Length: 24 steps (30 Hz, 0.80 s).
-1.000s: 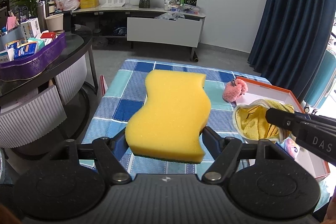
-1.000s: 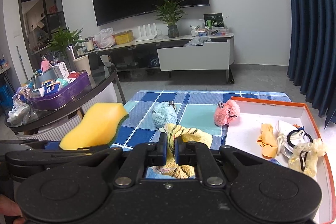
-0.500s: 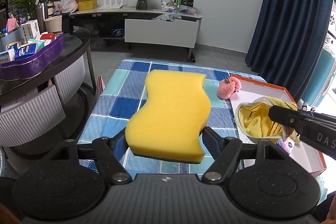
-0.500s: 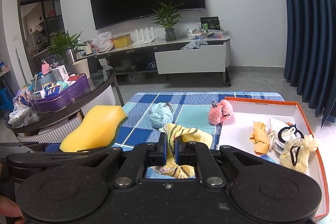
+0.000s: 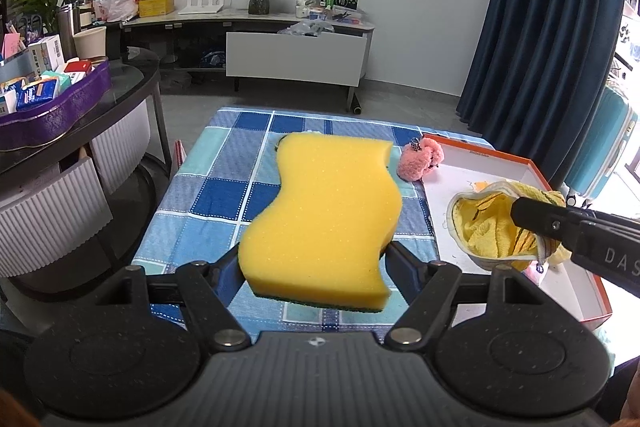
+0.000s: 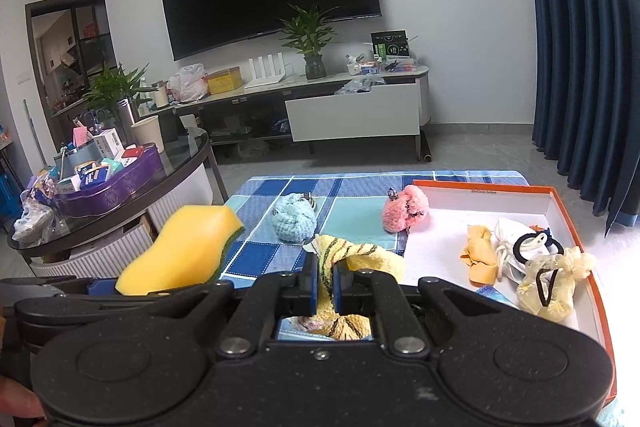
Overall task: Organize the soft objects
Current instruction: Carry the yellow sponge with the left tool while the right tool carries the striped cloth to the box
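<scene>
Yellow foam fills the left wrist view: a wavy-edged yellow sponge with a green scouring underside (image 5: 324,215) sits clamped between the fingers of the left hand-held gripper (image 5: 316,263), its long axis running straight ahead along the fingers, held up over the near left part of the surface covered with a blue checked cloth (image 5: 224,163). From here the white shallow box with an orange rim (image 5: 516,163) lies to the right, along the surface's right edge, with a pink fluffy toy (image 5: 420,159) against its far left corner. The right hand-held gripper (image 5: 532,215) reaches in from the right, closed on a yellow knitted pouch with dark stripes (image 5: 484,223) that hangs over the box's near half. In the right wrist view the same pouch (image 6: 360,259) is pinched tight between the closed fingers, and the box (image 6: 480,193) spreads ahead and to the right, already holding an orange cloth scrap (image 6: 478,259), a white bundle with a black hair tie (image 6: 520,247) and a pale yellow scrunched pouch (image 6: 552,279). A light blue knitted ball (image 6: 294,223) rests on the cloth near the surface's middle. The right hand is nearer the box, so releasing the pouch looks the likely coming move, while the sponge must travel rightward.
</scene>
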Available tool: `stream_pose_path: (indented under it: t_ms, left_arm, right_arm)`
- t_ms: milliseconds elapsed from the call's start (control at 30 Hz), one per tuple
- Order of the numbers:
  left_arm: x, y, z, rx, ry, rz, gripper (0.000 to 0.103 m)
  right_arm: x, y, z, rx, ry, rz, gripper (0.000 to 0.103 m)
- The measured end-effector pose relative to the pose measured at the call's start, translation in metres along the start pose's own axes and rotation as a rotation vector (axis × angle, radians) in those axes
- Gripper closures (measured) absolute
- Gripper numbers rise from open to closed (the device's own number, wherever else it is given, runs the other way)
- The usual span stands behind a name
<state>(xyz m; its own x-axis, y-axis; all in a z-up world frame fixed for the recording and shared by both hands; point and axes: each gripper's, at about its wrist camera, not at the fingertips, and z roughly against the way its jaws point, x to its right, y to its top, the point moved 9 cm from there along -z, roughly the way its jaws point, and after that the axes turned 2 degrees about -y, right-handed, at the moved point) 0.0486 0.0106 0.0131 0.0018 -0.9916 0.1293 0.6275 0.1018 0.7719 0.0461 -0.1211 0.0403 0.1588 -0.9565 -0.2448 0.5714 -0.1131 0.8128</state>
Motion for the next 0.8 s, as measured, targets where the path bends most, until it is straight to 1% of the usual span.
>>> stream_pose_path:
  t_ms: [467, 800]
  left_arm:
    - [0.0041, -0.0031, -0.0030, -0.009, -0.010, -0.005, 0.028]
    - [0.0091, -0.0021, -0.0039, -0.008, -0.021, -0.014, 0.028]
  right_arm:
    - [0.0011, 0.0001, 0.0010, 0.000, -0.004, 0.000, 0.093]
    - [0.0102, -0.0026, 0.0063, 0.003, -0.021, -0.011, 0.093]
